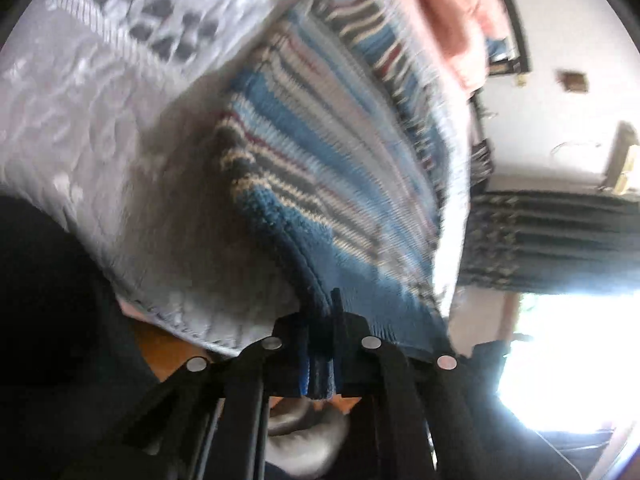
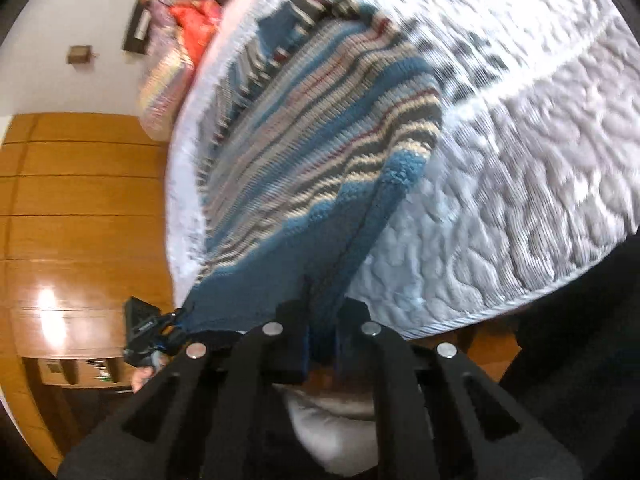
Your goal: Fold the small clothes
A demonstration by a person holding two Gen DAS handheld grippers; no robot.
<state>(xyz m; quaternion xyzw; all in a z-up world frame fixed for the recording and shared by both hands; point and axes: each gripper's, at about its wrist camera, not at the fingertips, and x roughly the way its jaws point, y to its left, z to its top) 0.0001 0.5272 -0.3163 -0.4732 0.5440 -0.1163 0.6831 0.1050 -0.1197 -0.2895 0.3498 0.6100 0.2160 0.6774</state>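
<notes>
In the left wrist view the black two-finger left gripper (image 1: 322,328) sits closest to the lens, its jaws pressed together on the solid blue hem of a small striped knit garment (image 1: 304,184) in bands of blue, cream, grey and dark red; a folded tab of the blue hem pokes back between the fingers toward the camera. The right wrist view shows the same arrangement: the black right gripper (image 2: 322,320) is clamped on another stretch of that blue hem, with the striped knit garment (image 2: 296,168) running away from the fingers. Both views are blurred. From the two clamped points the knit stretches up and away, lying over a pale grey quilted bed cover (image 1: 100,128) with a stitched wavy pattern and a patch of dark diamond shapes; the same quilted bed cover (image 2: 500,152) fills the right side of the right wrist view, its piped edge curving below. At the far end of the cover lie a soft pink fabric bundle (image 1: 452,12) and, in the right view, a bright red-orange cloth (image 2: 196,24) above a pastel striped folded piece (image 2: 164,88). Farther off stand warm brown wooden wall panels (image 2: 80,208), a white wall (image 1: 560,32) with a small brown square plate on it, dark patterned curtains (image 1: 552,236) and a bright overexposed window (image 1: 560,360).
</notes>
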